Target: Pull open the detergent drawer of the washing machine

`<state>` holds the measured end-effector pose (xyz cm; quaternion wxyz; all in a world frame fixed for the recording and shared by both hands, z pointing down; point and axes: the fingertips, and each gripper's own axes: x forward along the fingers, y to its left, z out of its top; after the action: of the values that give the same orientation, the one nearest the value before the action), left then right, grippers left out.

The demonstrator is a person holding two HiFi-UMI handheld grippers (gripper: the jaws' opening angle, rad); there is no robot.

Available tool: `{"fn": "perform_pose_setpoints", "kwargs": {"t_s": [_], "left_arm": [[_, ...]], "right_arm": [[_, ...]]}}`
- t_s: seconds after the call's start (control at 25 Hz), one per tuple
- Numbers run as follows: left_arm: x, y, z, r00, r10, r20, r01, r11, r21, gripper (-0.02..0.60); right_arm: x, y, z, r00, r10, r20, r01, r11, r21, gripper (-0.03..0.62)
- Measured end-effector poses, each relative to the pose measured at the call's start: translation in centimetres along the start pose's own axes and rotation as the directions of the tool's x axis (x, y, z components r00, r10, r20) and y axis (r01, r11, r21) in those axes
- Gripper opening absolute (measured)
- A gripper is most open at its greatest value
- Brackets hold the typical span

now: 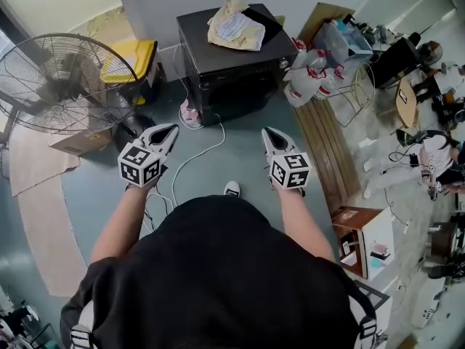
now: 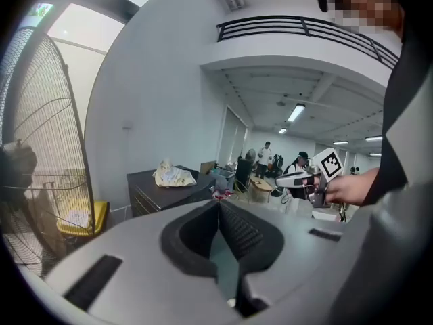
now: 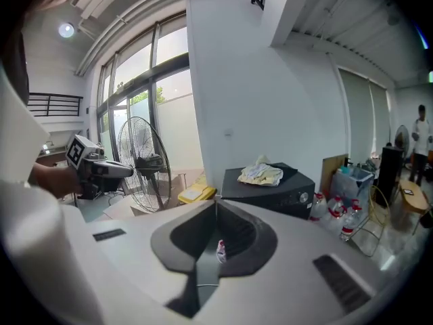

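Left gripper (image 1: 174, 129) and right gripper (image 1: 267, 131), both closed and empty, face the washing machine (image 1: 232, 64) well ahead; the next move likely means stepping closer.

The washing machine (image 1: 207, 60) is black and box-shaped. It stands upright on the floor at twelve o'clock in the head view, front face turned toward six o'clock. That face looks flush, nothing protruding; the detergent drawer is too small to distinguish.

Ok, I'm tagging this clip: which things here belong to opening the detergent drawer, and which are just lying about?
For the job: washing machine; left gripper and right gripper, both shut, empty, short of it.
Lying about: cloth on the machine, fan, yellow bin, water bottles, floor cable.
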<state>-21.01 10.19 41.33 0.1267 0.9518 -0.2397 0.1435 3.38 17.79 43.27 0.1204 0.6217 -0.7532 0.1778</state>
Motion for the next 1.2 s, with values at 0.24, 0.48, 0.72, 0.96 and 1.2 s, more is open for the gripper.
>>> {"fn": "perform_pose_setpoints", "kwargs": {"t_s": [0.24, 0.48, 0.72, 0.96, 1.2], "left_arm": [[4.9, 1.4, 1.6, 1.000, 0.030, -0.008, -0.030, 0.999, -0.020, 0.011], [9.4, 2.0, 2.0, 0.998, 0.061, -0.028, -0.063, 0.997, -0.041, 0.011], [13.4, 1.6, 2.7, 0.995, 0.088, -0.039, -0.090, 0.995, -0.053, 0.011], [16.2, 0.5, 3.2, 0.993, 0.111, -0.042, -0.114, 0.991, -0.065, 0.011], [17.1, 0.4, 2.4, 0.989, 0.127, -0.072, -0.133, 0.987, -0.085, 0.011]], "right_arm": [[3.6, -4.1, 0.9, 0.999, 0.041, -0.029, -0.041, 0.999, -0.008, 0.008], [6.6, -8.1, 1.3, 0.995, 0.081, -0.049, -0.082, 0.997, -0.012, 0.008], [8.4, -11.8, 1.0, 0.991, 0.118, -0.070, -0.119, 0.993, -0.008, 0.008], [9.3, -14.4, 1.2, 0.985, 0.157, -0.078, -0.159, 0.987, -0.016, 0.008], [9.7, -15.8, 1.0, 0.982, 0.171, -0.083, -0.171, 0.985, 0.003, 0.008]]}}
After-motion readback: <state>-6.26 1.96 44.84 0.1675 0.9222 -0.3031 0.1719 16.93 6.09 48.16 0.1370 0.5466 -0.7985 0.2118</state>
